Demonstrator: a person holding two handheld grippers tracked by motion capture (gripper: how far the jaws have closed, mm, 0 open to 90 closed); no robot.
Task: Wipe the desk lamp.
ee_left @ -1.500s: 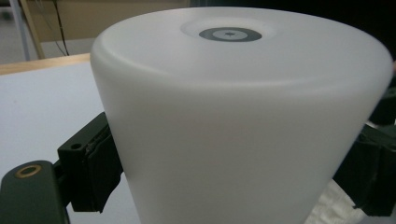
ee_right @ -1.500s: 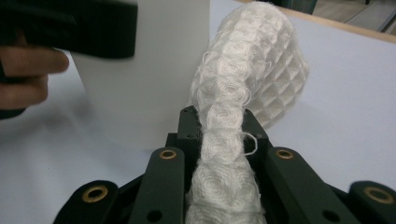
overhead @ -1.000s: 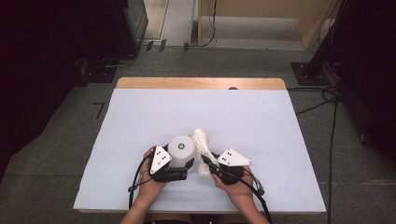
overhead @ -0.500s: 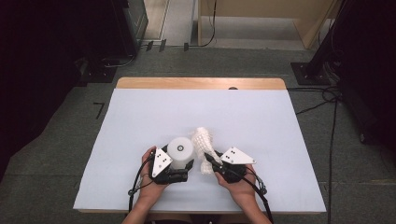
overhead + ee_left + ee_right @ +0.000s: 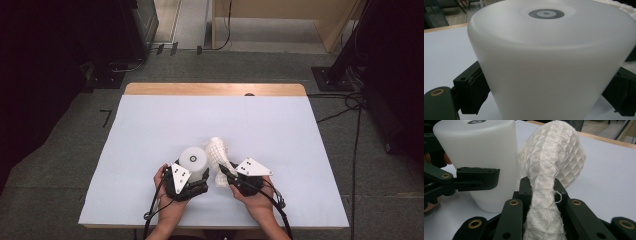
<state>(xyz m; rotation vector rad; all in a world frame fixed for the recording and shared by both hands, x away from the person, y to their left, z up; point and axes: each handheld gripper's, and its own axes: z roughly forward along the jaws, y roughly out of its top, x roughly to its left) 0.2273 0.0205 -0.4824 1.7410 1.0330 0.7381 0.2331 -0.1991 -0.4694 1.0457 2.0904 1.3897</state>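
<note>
Pale blue table cover (image 5: 150, 150) over a wooden table (image 5: 215, 89), grey carpet floor (image 5: 65, 165) around it, black cables (image 5: 350, 107) trailing at the right side

Near the front edge, slightly left of the middle: a white frosted plastic cup (image 5: 193, 161), standing upside down, wider toward the top in the left gripper view, with a small grey ring mark on its upturned base (image 5: 546, 13)

Just right of the cup and touching its side in the right gripper view: a white waffle-weave cloth (image 5: 218, 155), bunched into a rounded lump at the far end and drawn into a narrow rope toward the person

Left gripper (image 5: 192, 184), held in the left hand (image 5: 167, 207), clamped around the lower wall of the cup, one black pad pressing each side (image 5: 474, 92), grey three-cornered plate on top

Right gripper (image 5: 227, 172), held in the right hand (image 5: 257, 202), jaws pinched tight on the narrow roped part of the cloth (image 5: 544, 202), the lump of cloth rising beyond the fingertips and leaning against the cup (image 5: 479, 155)

Also in the right gripper view: one jaw of the left gripper lying flat against the cup's side
</note>
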